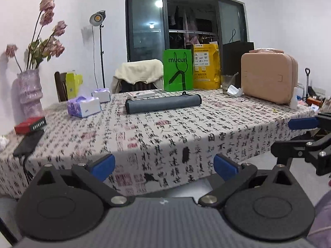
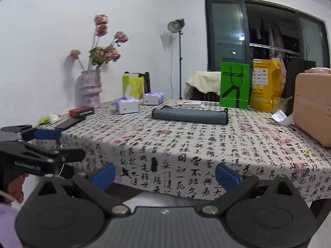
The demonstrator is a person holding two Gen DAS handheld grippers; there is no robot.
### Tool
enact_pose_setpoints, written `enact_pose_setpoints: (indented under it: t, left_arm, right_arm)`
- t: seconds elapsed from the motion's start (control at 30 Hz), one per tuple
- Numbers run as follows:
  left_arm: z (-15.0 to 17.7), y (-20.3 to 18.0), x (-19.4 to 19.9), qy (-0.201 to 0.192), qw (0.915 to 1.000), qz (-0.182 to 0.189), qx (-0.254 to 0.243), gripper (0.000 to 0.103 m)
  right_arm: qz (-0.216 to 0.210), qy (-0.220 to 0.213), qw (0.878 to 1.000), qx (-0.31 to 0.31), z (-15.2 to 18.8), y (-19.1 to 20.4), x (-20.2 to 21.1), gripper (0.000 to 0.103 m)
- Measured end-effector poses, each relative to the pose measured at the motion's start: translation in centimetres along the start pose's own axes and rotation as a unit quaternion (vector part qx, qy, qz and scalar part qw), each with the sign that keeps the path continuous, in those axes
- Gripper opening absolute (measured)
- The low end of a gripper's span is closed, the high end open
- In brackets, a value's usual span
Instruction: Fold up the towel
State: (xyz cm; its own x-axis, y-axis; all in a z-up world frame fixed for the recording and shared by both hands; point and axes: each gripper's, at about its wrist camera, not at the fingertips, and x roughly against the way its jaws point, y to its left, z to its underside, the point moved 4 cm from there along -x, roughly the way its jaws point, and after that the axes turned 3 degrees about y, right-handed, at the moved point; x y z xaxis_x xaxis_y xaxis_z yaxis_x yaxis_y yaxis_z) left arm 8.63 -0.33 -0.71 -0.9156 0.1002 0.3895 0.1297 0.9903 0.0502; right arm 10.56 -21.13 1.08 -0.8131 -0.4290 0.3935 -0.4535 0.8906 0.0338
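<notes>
1. Left wrist view: the left gripper (image 1: 164,164) hangs off the near edge of the table (image 1: 186,128), blue fingers (image 1: 102,166) spread wide with nothing between them.
2. Off to its right, level with it, the right gripper (image 1: 298,133) shows side-on, one blue pad and black linkage visible.
3. Straight ahead of the left gripper, past a bare stretch of calligraphy-print cloth, the towel (image 1: 163,104) lies as a grey folded bundle, long side across the view.
4. Just behind the towel, a flat white box (image 1: 141,95); ahead-left, two purple tissue packs (image 1: 84,106); beyond, a green bag (image 1: 178,70) and a yellow bag (image 1: 206,67).
5. Far left of the gripper: red box (image 1: 30,125), vase of pink flowers (image 1: 30,91). Ahead-right: tan case (image 1: 269,76) beside a glass (image 1: 227,82).
6. Right wrist view: the right gripper (image 2: 165,175) also short of the table edge, fingers (image 2: 226,176) parted wide, holding nothing.
7. To its left, the left gripper (image 2: 49,144) with a hand (image 2: 15,188) on its grip.
8. Towel (image 2: 190,116) ahead of the right gripper, slightly right of centre, resting flat on the cloth, well apart from both grippers.
9. Lamp stand (image 2: 179,62) against the far wall.
</notes>
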Motion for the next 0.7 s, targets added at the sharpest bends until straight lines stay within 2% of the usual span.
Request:
enact_pose_setpoints:
  t: [0.1, 0.2, 0.53, 0.7]
  left_arm:
    - [0.8, 0.0, 0.5, -0.002, 0.9998, 0.002, 0.020, 0.103]
    - [1.1, -0.2, 1.2, -0.001, 0.9998, 0.004, 0.020, 0.103]
    - [2.0, -0.6, 2.8, 0.004, 0.9996, 0.015, 0.023, 0.103]
    - [2.0, -0.1, 3.5, -0.004, 0.9995, 0.005, 0.030, 0.103]
  right_arm:
    - [-0.011, -0.008, 1.000, 0.003, 0.5, 0.9, 0.7, 0.103]
    - [-0.016, -0.016, 1.000, 0.002, 0.9, 1.6, 1.4, 0.103]
    - [-0.012, -0.020, 0.999, -0.023, 1.8, 2.0, 2.8, 0.103]
    - [0.002, -0.032, 0.999, -0.030, 2.1, 2.1, 3.6, 0.103]
